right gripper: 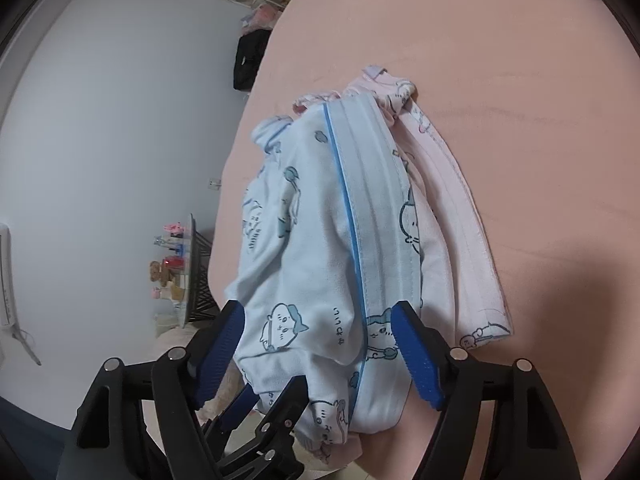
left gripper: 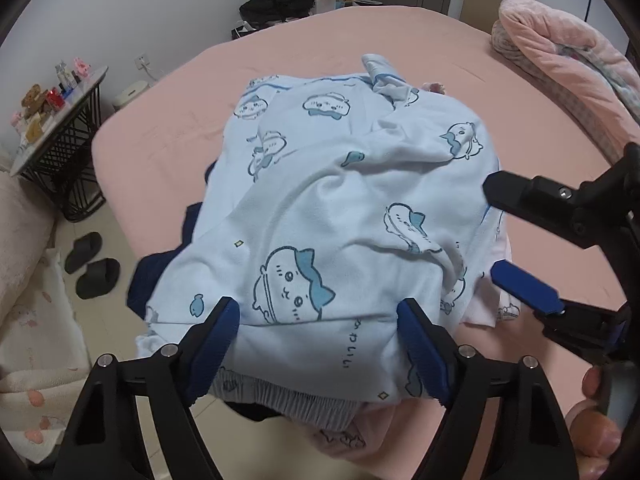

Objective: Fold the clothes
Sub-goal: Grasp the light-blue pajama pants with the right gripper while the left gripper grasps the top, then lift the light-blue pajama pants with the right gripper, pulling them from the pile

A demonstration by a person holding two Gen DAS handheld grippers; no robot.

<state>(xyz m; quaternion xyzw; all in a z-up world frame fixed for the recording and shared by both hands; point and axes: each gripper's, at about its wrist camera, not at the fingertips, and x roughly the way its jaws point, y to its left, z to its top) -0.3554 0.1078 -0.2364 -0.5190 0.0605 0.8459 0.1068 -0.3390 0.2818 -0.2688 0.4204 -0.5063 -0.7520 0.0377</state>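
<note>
A folded light blue pyjama garment point(left gripper: 344, 200) with cartoon prints tops a small pile on the pink bed point(left gripper: 168, 128). A pale pink garment point(right gripper: 456, 216) and a dark navy one point(left gripper: 160, 276) lie under it. My left gripper point(left gripper: 320, 324) points steeply down at the pile's near edge, open, its blue pads point(left gripper: 218, 344) on either side of the blue cloth and its elastic waistband. My right gripper point(right gripper: 316, 324) straddles the pile's end, open, with the blue-piped hem between its fingers. It also shows as the right gripper point(left gripper: 500, 236) at the pile's right side.
A black wire side table point(left gripper: 60, 136) with small trinkets stands left of the bed, with dark slippers point(left gripper: 92, 264) on the floor. A rolled pink blanket point(left gripper: 560, 60) lies far right. A black bag point(left gripper: 276, 4) sits beyond the bed. A person's fingers point(left gripper: 596, 428) show at the lower right.
</note>
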